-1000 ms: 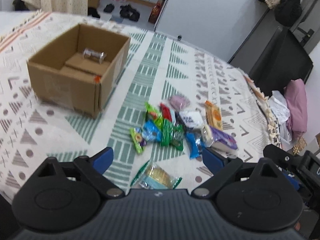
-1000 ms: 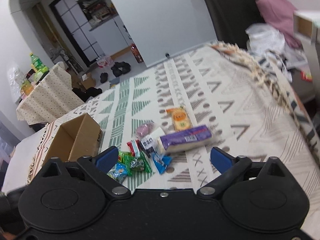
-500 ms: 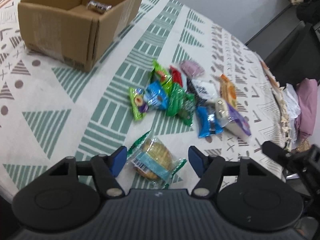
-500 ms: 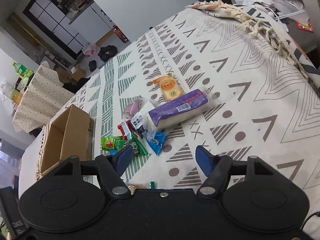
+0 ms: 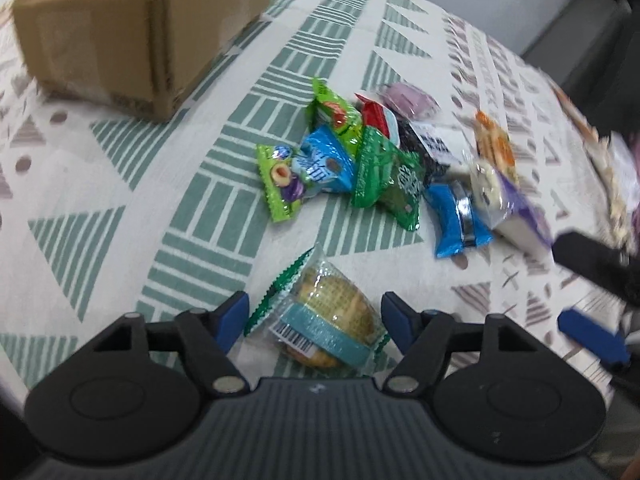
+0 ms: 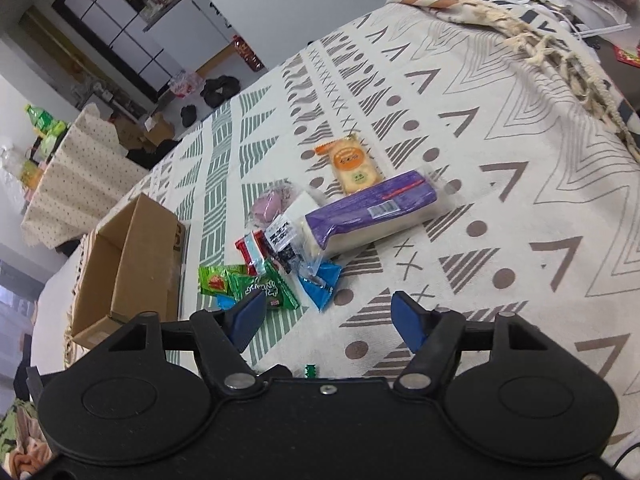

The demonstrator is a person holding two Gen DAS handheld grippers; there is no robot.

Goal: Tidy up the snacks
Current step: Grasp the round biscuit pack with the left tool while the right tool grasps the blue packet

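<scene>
Snacks: about ten packets on the cloth, one cardboard box point(image 5: 132, 28). Left gripper point(image 5: 314, 312) opening, jaws straddling the cookie packet point(image 5: 324, 320) without pressing it; right gripper point(image 6: 328, 312) part open, empty.

Left gripper point(image 5: 314, 314): black body, round discs, ridged grey middle, blue fingers point(image 5: 234, 314). Right gripper point(image 6: 328, 316): same black, silver screws.

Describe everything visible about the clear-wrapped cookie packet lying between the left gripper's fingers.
The cookie packet is a clear plastic wrapper with green zigzag-cut ends, holding round, golden, grid-textured biscuits. A teal band crosses it, with a white barcode label beside the band. It lies flat and slanted on the patterned tablecloth, apart from the snack pile further out. The left gripper straddles it, jaws opening; the blue pads stand just clear of the wrapper's edges, not pressing it.
</scene>
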